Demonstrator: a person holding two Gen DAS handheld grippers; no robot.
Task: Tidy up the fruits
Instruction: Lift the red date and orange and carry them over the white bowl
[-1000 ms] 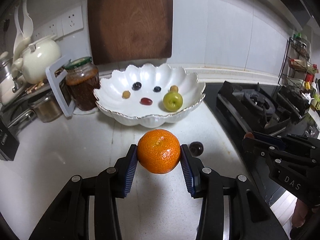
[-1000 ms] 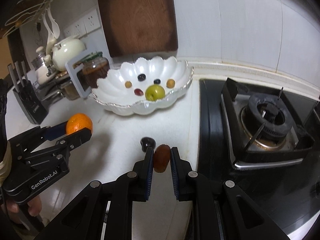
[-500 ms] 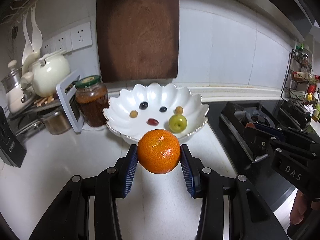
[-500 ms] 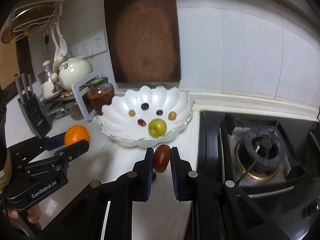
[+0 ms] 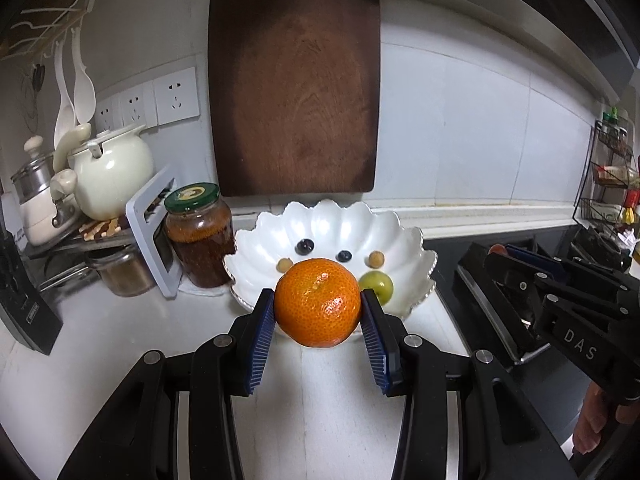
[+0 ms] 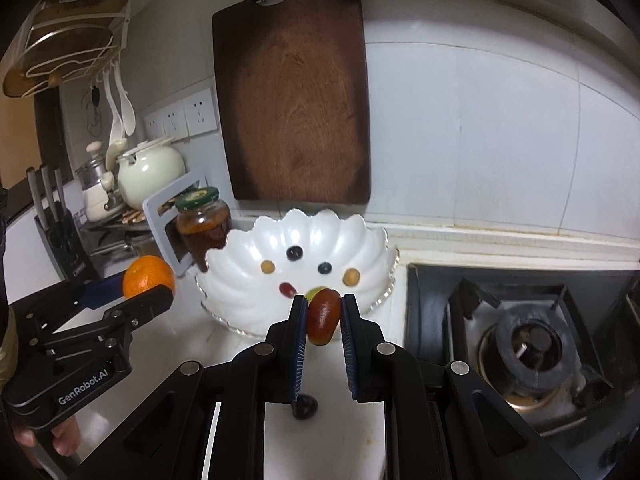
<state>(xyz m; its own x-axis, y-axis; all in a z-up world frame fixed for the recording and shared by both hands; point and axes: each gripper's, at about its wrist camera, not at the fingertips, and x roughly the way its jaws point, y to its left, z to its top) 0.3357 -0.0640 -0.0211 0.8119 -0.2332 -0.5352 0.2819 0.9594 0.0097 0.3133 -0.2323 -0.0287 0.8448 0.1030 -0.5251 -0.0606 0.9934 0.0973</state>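
Observation:
My left gripper (image 5: pixel 318 308) is shut on an orange mandarin (image 5: pixel 318 303), held above the counter in front of the white scalloped bowl (image 5: pixel 408 248). The bowl holds a green fruit (image 5: pixel 378 286), two dark berries and two small tan fruits. My right gripper (image 6: pixel 324 316) is shut on a reddish-brown oval fruit (image 6: pixel 323 315), lifted just before the bowl (image 6: pixel 240 256). A red grape (image 6: pixel 286 289) lies in that bowl. A dark grape (image 6: pixel 305 407) rests on the counter under the right gripper. In the right wrist view the left gripper (image 6: pixel 148 284) with the mandarin (image 6: pixel 147 276) is at the left.
A glass jar (image 5: pixel 199 236) with a green lid stands left of the bowl, beside a white rack (image 5: pixel 150 236) and a cream kettle (image 5: pixel 112 172). A dark wooden cutting board (image 5: pixel 294 88) leans on the tiled wall. The gas stove (image 6: pixel 524 340) is at right, a knife block (image 6: pixel 60 232) far left.
Both grippers have risen with their fruits and tilted up toward the wall; the bowl now sits lower and closer behind the held fruits. The dark grape stayed on the counter below.

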